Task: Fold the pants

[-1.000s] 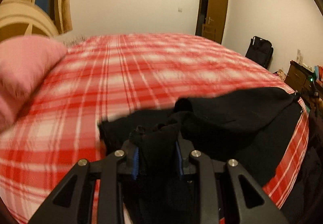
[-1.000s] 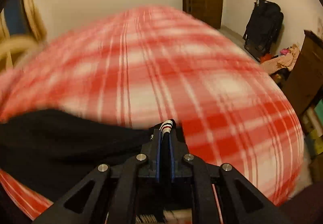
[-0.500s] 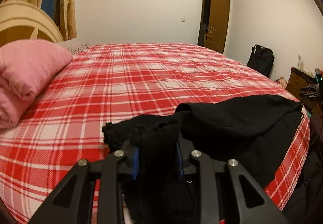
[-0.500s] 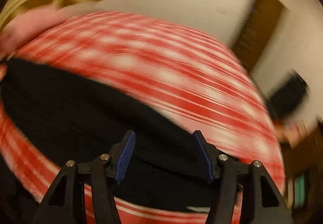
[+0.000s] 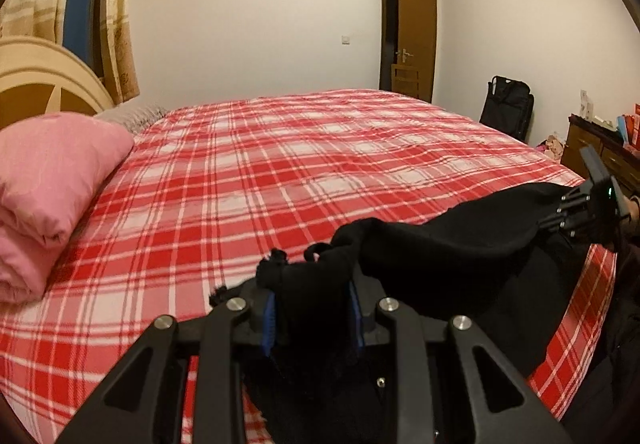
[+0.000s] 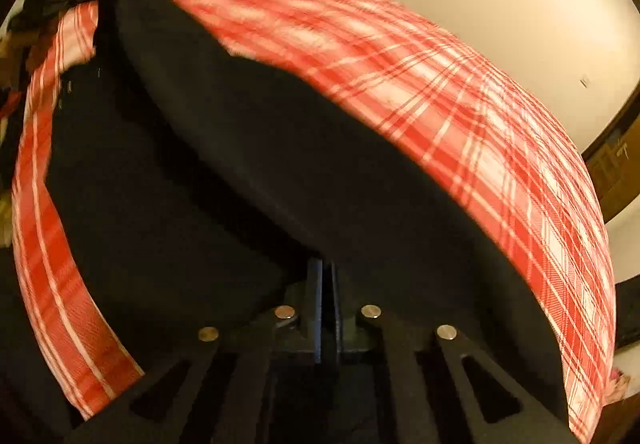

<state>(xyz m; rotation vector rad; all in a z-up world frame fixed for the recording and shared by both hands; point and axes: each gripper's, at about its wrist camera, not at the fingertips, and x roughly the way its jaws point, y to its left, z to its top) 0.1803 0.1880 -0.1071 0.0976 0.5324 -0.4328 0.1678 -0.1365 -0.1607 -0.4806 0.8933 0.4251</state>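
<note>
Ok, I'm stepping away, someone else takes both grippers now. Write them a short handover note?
Left gripper: shut on a bunched end of the black pants.
Right gripper: shut on the pants' other end, seen at far right in the left view.
Pants: stretched between both grippers along the near edge of the plaid bed; pink pillow at the head.
Done: both ends gripped.
Left: no clear fold seen yet; lay flat and fold.
</note>
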